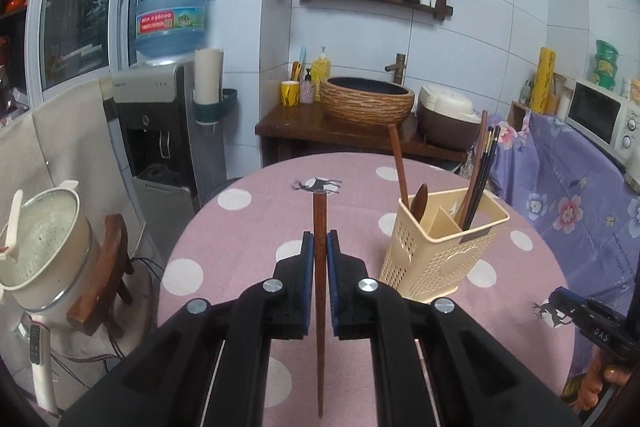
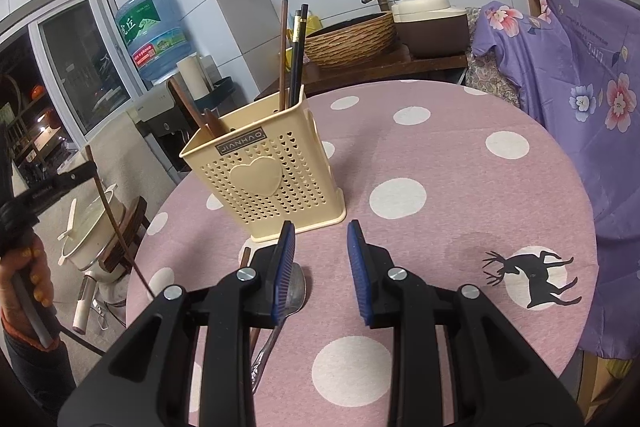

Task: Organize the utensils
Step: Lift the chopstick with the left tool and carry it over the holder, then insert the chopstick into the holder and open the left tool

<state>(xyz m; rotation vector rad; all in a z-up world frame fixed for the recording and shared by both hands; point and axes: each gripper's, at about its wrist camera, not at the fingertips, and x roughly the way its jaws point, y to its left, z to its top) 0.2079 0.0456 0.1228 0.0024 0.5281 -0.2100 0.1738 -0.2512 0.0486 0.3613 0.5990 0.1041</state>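
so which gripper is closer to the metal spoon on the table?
Right. The right gripper hangs open just above the metal spoon, whose bowl sits under its left finger. The left gripper is up off to the side, shut on a wooden chopstick.

A matt wooden chopstick (image 1: 319, 247), a perforated glossy plastic holder (image 2: 268, 171), a shiny metal spoon (image 2: 294, 287), matt cloth tablecloth (image 2: 440, 155).
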